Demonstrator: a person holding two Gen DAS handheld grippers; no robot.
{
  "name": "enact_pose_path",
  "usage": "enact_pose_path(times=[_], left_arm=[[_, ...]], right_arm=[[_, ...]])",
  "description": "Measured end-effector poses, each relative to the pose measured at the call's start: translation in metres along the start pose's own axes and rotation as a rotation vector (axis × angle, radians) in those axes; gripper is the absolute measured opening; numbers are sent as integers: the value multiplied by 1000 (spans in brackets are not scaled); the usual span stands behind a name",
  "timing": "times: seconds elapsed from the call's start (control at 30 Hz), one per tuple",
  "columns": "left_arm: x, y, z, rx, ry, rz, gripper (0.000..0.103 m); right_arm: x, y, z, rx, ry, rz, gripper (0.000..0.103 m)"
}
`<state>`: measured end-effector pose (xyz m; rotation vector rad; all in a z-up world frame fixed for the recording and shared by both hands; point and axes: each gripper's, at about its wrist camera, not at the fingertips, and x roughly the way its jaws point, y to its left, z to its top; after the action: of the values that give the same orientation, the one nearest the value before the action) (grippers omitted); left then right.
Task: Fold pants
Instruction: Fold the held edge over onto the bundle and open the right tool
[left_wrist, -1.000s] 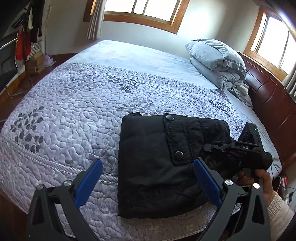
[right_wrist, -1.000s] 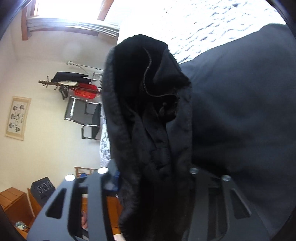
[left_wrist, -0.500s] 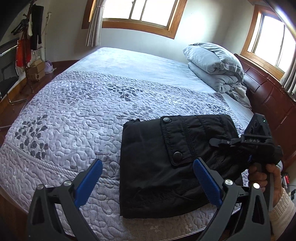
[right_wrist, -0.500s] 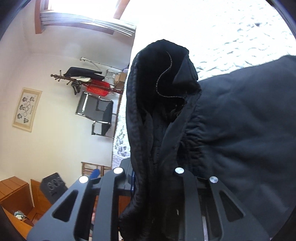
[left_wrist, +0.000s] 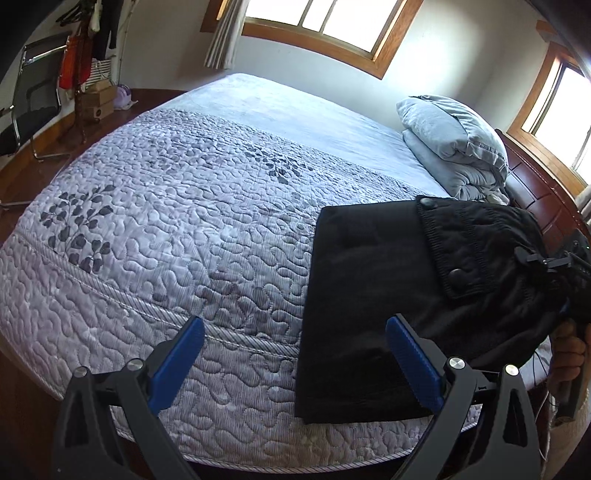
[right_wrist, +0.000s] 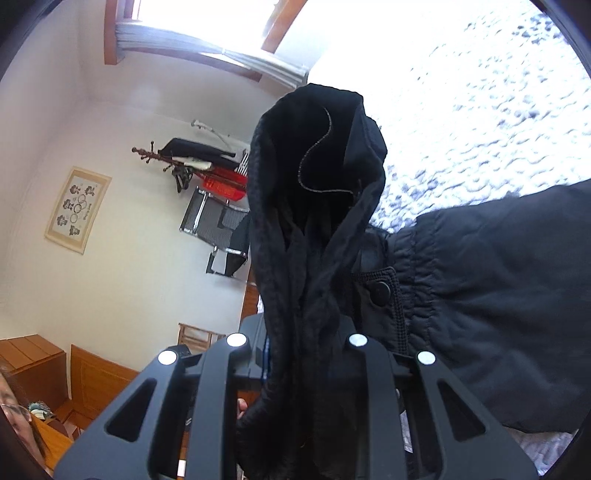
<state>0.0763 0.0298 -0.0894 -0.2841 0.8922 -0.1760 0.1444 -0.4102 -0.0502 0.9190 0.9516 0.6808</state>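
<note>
One bed (left_wrist: 192, 206) fills nearly the whole left wrist view, its quilted grey cover bare except for the black pants (left_wrist: 373, 295), which lie near the front right corner, already folded into a thick block with a snap pocket on top. Two pillows (left_wrist: 447, 144) sit stacked by the headboard, well apart from the pants.

The main change is on the right side of the pants. A second ago that end lay lower on the cover; now it is pulled up off the bed, the pocket flap tilted and the cloth stretched toward the right gripper (right_wrist: 295, 343). In the right wrist view the bunched waistband stands taller between the fingers, which are clenched on the cloth after narrowing over the past second, and more of the room wall shows behind it.

The left gripper (left_wrist: 291, 354) has barely shifted. Its blue fingers (left_wrist: 413, 365) are spread wide, grasping nothing, hovering over the near edge of the bed, one of them above the pants' front corner.

My reading is that the raised end is about to be carried across for another fold, with the empty left gripper free to pin or smooth the lower layer.
</note>
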Motion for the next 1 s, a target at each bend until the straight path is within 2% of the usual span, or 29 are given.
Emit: enact_pose_path(times=[0.23,0.27,0.47,0.67,0.77,0.87,0.97,1.0], left_arm=[[4,-13,-3,23,10,-22,99],[4,-15,-3,30,13,-25,99],[6,-27,-6,64,23,-37,99],[10,-34,-8,70,47,-37,99],[10,-37,-9,84,49,-31,99],[10,-40,-11,101,53,-22,99],[10,-42,-12,97,61,-25,99],[10,-42,-12,97,62,-27,99]], right_arm=[[-38,-22,-6,43,-30,-45,19],[-25,-19,-11,51,-31,-53,19],[-22,-48,-15,99,-39,-86,19],[-5,-125,-26,267,-31,-115,20],[-2,-157,-36,340,-40,-84,22],[0,-173,-41,368,-46,-45,26],[0,-174,-40,338,-33,-39,38],[-3,-172,-39,327,-29,-40,48]])
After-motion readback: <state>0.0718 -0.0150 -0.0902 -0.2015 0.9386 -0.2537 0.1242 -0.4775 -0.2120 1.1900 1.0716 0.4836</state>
